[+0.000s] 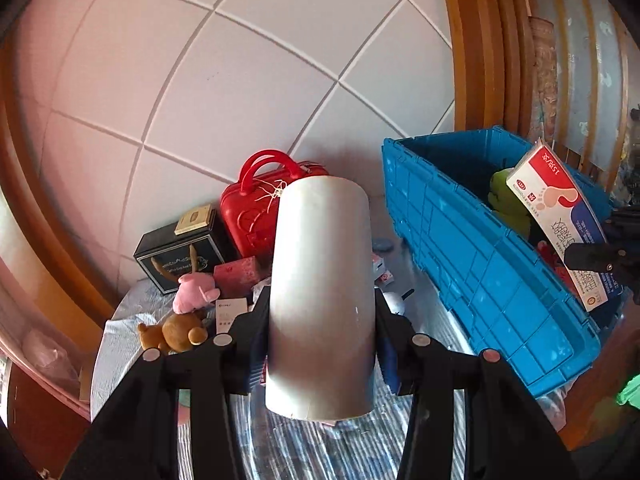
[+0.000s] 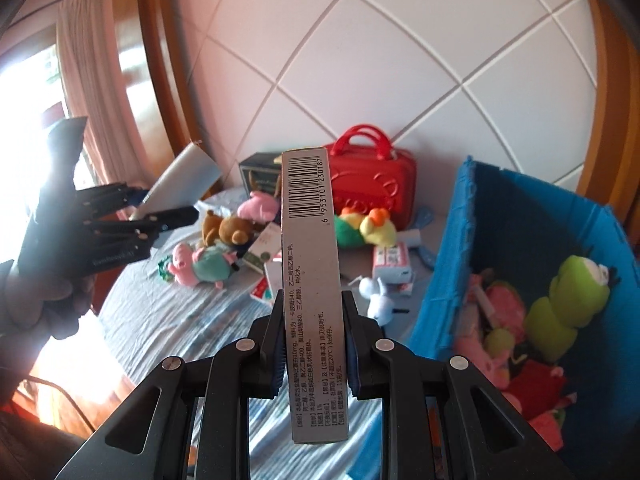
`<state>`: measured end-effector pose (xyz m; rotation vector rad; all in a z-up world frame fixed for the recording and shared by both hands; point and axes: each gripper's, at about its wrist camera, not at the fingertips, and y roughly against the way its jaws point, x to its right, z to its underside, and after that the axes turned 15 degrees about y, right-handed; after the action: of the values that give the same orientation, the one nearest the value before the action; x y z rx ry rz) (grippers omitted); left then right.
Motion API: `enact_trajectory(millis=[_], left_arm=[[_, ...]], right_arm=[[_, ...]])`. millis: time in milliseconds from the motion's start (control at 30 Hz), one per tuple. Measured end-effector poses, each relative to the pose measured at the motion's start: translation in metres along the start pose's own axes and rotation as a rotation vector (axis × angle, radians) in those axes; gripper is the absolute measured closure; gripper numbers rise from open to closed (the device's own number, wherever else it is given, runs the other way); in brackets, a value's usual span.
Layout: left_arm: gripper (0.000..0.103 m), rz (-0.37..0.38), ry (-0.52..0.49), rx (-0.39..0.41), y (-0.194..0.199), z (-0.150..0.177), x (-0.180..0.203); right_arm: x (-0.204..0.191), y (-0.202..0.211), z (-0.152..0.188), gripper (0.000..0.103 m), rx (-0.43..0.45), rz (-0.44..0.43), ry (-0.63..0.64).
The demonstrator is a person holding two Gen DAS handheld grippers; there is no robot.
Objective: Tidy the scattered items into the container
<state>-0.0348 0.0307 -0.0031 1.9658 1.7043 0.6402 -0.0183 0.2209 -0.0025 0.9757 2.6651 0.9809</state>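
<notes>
The left gripper [image 1: 320, 332] holds a plain white carton [image 1: 322, 296] between its pads, gripped about its middle and raised above the bed; the right gripper [image 2: 314, 344] is clamped on a slim medicine box [image 2: 312, 280], held edge-on with the barcode uppermost, and in the left view that same box shows its printed face over the blue crate [image 1: 480, 264]; both boxes look like light, stiff cardboard, probably part hollow, so a grip across the flat faces near the middle suits them, and a hard squeeze would likely dent the walls; the smooth white carton may slip if tilted steeply. The crate stands on the right of the striped bedsheet [image 2: 168, 312] and already holds soft toys, among them a green plush [image 2: 560, 308] and some pink ones, which will cushion whatever is dropped in. On the bed lie a brown bear [image 2: 230, 230], a pink pig toy [image 2: 200, 264], a yellow and green plush [image 2: 368, 228], a small white toy [image 2: 374, 294] and several small cartons [image 2: 390, 262]; these soft toys will squash and sag, so are best pinched by the body. A red case [image 2: 372, 184] and a black box [image 1: 182, 248] stand against the padded wall behind. The crate's near wall rises between the grippers and its inside, and must be cleared; how deep the pile inside lies is hard to judge through the lens's bend.
</notes>
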Motion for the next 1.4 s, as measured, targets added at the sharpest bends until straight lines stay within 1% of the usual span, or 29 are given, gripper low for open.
enact_trajectory(millis=[200, 400, 800, 967, 1067, 1400], left_arm=[[0.058, 0.06, -0.053, 0.023, -0.006, -0.019, 0.058], [0.058, 0.12, -0.108, 0.034, -0.01, -0.034, 0.119], [0.058, 0.242, -0.242, 0.016, -0.021, -0.054, 0.23], [0.058, 0.283, -0.283, 0.0, -0.031, -0.056, 0.262], [0.058, 0.303, -0.301, -0.013, -0.039, -0.058, 0.274], [0.058, 0.346, -0.337, -0.03, -0.053, -0.065, 0.308]], right_arm=[[0.04, 0.033, 0.012, 0.08, 0.027, 0.056, -0.04], [0.078, 0.057, 0.031, 0.08, 0.025, 0.109, -0.089], [0.148, 0.11, 0.079, 0.08, 0.036, 0.23, -0.206], [0.174, 0.122, 0.104, 0.08, 0.007, 0.287, -0.271], [0.189, 0.126, 0.118, 0.08, -0.018, 0.313, -0.313], [0.216, 0.13, 0.137, 0.08, -0.048, 0.353, -0.369]])
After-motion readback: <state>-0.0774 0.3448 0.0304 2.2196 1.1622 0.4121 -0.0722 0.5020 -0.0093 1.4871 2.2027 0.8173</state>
